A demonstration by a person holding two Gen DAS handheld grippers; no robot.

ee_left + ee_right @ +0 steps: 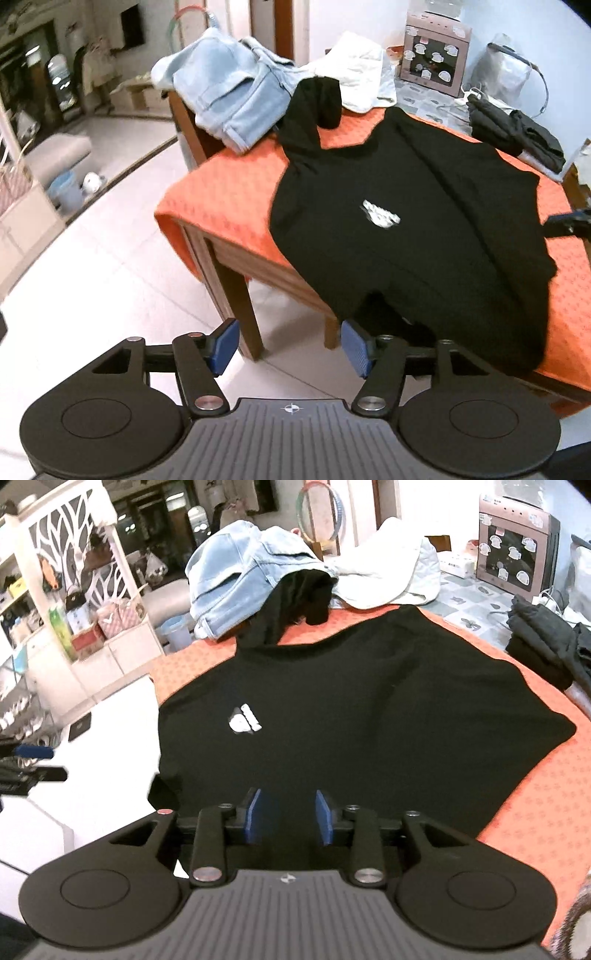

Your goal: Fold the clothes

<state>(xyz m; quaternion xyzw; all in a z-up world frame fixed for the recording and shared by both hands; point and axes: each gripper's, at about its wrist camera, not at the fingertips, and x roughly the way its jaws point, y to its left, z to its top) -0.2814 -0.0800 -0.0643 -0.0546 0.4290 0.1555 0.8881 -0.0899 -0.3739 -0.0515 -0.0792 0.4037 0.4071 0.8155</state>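
A black sweatshirt with a small white logo lies spread on the orange-covered table; its near edge hangs over the table's front edge. It also shows in the right wrist view, one sleeve reaching back toward the clothes pile. My left gripper is open and empty, off the table's front corner, its right pad close to the hanging edge. My right gripper is open, jaws partly apart, low over the sweatshirt's near edge. It holds nothing.
Light blue jeans and a white garment are piled at the table's far side. Folded dark clothes lie at the far right. A pink box with stickers stands behind. White tiled floor lies left.
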